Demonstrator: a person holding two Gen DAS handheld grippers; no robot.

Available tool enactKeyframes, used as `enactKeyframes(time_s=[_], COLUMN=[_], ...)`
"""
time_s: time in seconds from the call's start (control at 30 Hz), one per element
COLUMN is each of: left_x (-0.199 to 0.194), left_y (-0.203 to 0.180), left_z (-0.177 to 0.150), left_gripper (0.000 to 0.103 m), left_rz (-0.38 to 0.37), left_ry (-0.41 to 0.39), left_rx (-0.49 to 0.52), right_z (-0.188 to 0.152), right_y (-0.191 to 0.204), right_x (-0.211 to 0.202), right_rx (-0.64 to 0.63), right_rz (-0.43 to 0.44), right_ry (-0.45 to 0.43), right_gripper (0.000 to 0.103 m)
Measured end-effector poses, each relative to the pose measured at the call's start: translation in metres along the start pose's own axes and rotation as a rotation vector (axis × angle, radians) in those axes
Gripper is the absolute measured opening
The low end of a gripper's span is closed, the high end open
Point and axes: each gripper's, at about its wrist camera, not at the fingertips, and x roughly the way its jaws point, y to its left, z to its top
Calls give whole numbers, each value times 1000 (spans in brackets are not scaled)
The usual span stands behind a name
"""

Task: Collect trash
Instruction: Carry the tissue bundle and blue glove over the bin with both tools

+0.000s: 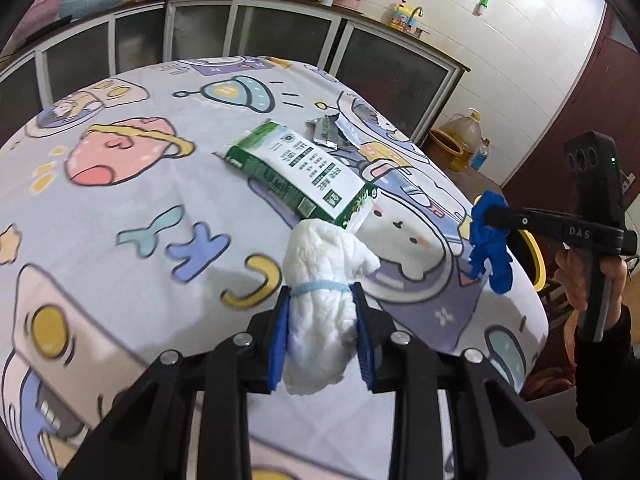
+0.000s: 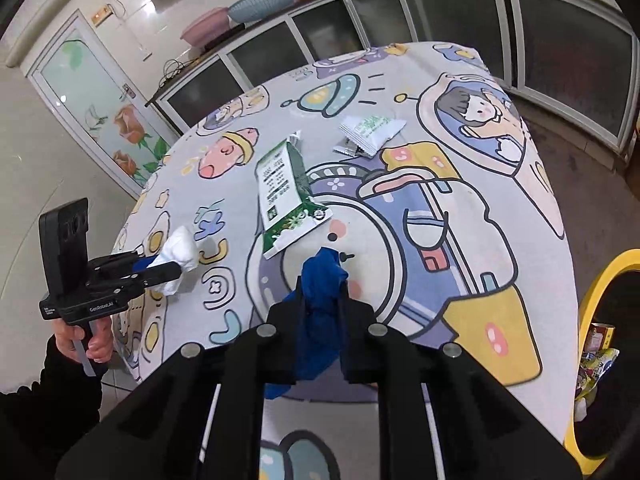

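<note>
My left gripper point(image 1: 320, 292) is shut on a crumpled white face mask point(image 1: 324, 276) with a pale blue ear loop, held above the near side of the table. The same gripper point(image 2: 176, 272) and mask point(image 2: 182, 254) show at the left of the right wrist view. My right gripper point(image 2: 320, 288) is shut on a crumpled blue glove point(image 2: 322, 308), lifted off the cloth; it appears at the right of the left wrist view point(image 1: 486, 216) with the glove point(image 1: 490, 240) hanging from it. A flattened green and white carton point(image 1: 304, 168) point(image 2: 286, 196) and small torn wrappers point(image 1: 334, 132) point(image 2: 370, 132) lie on the table.
The table point(image 1: 120, 216) wears a cartoon-print cloth. A yellow-rimmed bin point(image 2: 600, 280) with trash inside stands at the table's right. Cabinets point(image 1: 256, 32) with basins and flasks on top run behind. An oil jug point(image 1: 464, 136) sits on the floor by the door.
</note>
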Motion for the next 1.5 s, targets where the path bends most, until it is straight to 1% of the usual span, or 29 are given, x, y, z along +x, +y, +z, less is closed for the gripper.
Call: enactKeyframes(time_s=[0.2,0.33,0.5,0.9,1.1,1.17,1.43,1.5], left_x=[-24,-30,-26,2,20,29,56,63], left_y=[-2,-18,-43,-123,-171,-191,-250,-264], left_z=[-10,-13,-11,-3,11,15,36,42], left_gripper=[27,27,27,27,27,27,27,27], left_rz=[14,3,-27,-116,-160,-164,-218,-230], left_ry=[-35,-45,-43,-7,8,10,6,5], left_rx=[3,24,60,169,253,300,422,446], right_z=[-10,-19,-35,-68,-82,-86,-98,-100], right_y=[5,0,-15,-57,-90,-99,-144,-156], right_x=[-23,-35,-53,-101,-116,-121,-141,-146], right_rx=[-1,16,54,140,202,219,293,312], right_rz=[-5,-12,-28,-85,-114,-124,-188,-217], right_ry=[-38,-54,-74,-141,-168,-177,-219,-229], right_gripper=[13,13,13,13,13,13,13,13])
